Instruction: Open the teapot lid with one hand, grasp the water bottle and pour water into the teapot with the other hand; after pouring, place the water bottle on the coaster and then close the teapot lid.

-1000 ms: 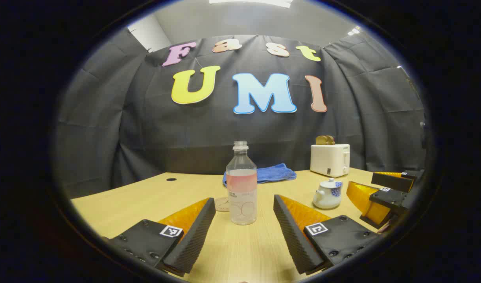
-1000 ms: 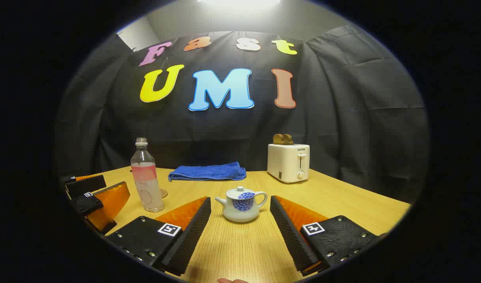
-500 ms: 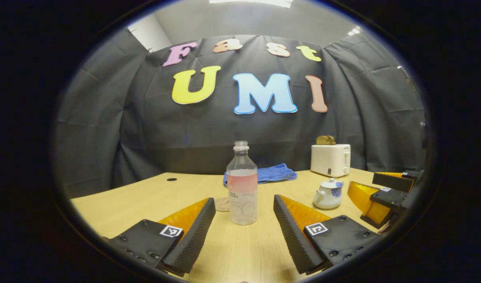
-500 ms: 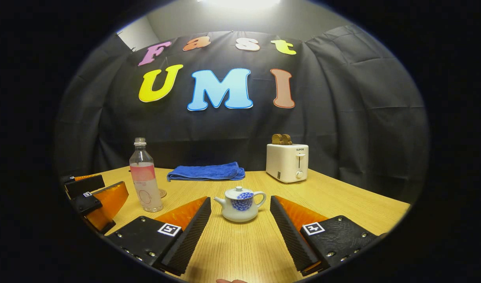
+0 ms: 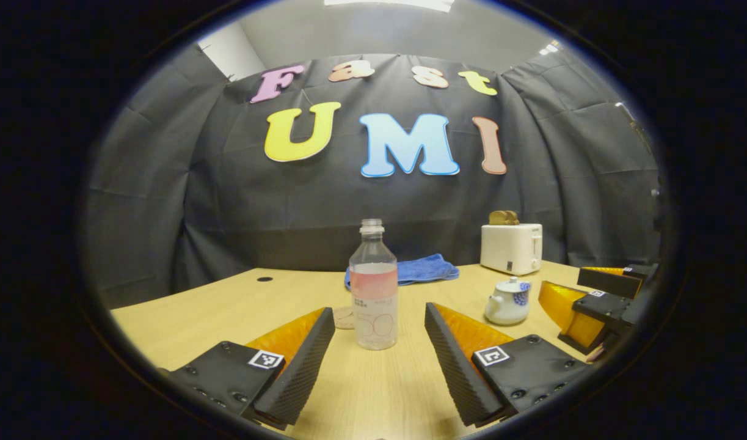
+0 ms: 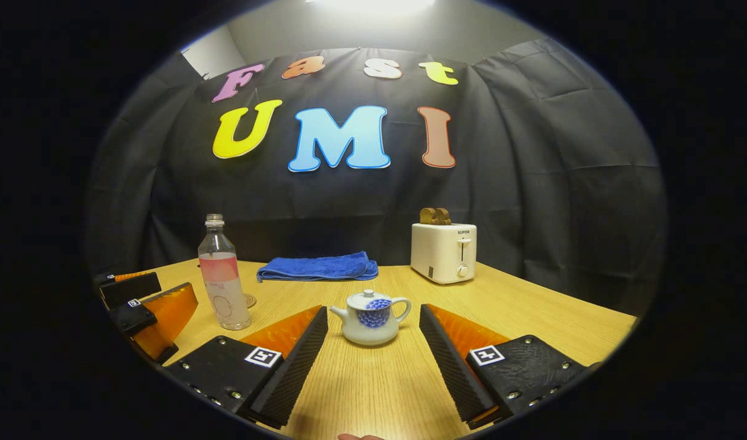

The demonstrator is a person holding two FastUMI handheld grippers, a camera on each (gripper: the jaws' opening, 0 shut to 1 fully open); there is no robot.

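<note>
A clear uncapped water bottle with a pink label stands upright just ahead of my left gripper, which is open around nothing. A round coaster lies partly hidden behind the bottle. The white teapot with a blue flower pattern sits, lid on, straight ahead of my open right gripper. In the left gripper view the teapot is at the right, next to the right gripper. The right gripper view shows the bottle, the coaster and the left gripper at its left.
A folded blue towel lies at the back of the wooden table. A white toaster with bread slices in it stands at the back right. A small dark hole marks the tabletop at far left.
Both views have shifted very slightly, so the bottle and teapot sit a little further left in them. Neither gripper has opened, shut or touched anything.
</note>
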